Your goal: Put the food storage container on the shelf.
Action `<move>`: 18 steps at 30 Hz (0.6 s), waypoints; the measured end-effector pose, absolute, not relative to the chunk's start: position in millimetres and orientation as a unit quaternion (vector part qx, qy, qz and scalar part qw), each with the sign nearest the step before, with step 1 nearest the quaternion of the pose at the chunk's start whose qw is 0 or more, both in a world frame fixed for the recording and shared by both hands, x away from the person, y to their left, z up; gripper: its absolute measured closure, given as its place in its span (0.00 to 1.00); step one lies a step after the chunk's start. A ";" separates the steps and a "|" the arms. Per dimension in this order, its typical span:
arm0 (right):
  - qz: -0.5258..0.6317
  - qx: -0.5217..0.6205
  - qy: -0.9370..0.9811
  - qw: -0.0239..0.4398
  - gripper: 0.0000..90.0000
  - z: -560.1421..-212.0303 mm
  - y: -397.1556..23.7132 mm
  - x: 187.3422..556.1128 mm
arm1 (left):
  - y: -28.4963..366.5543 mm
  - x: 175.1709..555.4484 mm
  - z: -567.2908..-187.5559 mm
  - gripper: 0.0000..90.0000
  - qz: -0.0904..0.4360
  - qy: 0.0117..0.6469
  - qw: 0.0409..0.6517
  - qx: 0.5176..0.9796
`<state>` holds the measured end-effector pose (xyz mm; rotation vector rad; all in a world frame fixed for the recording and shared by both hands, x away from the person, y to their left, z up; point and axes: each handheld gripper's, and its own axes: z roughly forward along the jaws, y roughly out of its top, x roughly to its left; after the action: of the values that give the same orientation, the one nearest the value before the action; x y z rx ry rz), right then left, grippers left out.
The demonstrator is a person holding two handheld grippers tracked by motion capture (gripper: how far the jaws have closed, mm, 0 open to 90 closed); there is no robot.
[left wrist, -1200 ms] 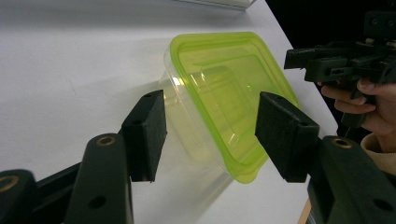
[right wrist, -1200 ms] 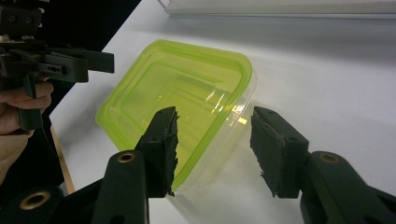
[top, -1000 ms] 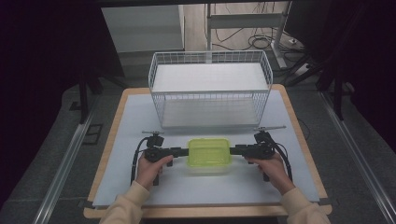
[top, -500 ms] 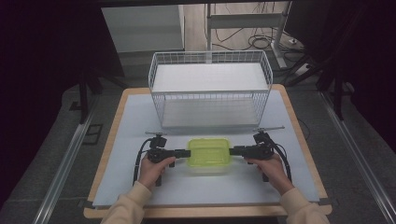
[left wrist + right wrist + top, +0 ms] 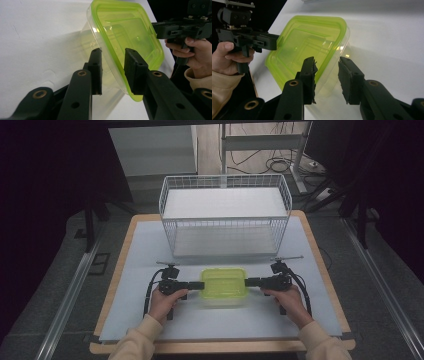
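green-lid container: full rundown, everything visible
The container is a clear, rounded-rectangular plastic tub with a translucent lime-green lid shut on it, nothing visible inside. It sits flat on the white table cover, in front of the wire basket. The left gripper and right gripper, jaws just closing, straddle its lid rim at opposite short ends.

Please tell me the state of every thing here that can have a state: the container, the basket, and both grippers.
Container: green lid on, standing level on the table, nothing seen inside.
Wire basket: upright, open on top, empty.
Left gripper: jaws astride the lid rim, just been closing, gaps visible.
Right gripper: jaws astride the opposite rim, just been closing, not yet pressing.
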<state>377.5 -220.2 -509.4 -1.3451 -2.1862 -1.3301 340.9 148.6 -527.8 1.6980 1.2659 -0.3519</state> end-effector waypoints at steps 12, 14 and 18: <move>-0.448 -0.466 -0.750 0.142 0.80 -514.3 -212.0 379.3 | 147.2 338.9 -526.7 0.79 -0.145 0.515 0.476 0.698; -0.448 -0.471 -0.745 0.148 0.81 -513.3 -212.4 379.0 | 147.1 338.3 -526.2 0.80 -0.146 0.514 0.477 0.697; -0.454 -0.476 -0.736 0.160 0.86 -510.3 -215.1 379.4 | 147.6 337.0 -524.7 0.84 -0.148 0.512 0.484 0.694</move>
<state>379.4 -215.1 -510.3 -1.3609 -2.1025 -1.2977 337.0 147.6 -524.7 1.6910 1.2456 -0.3599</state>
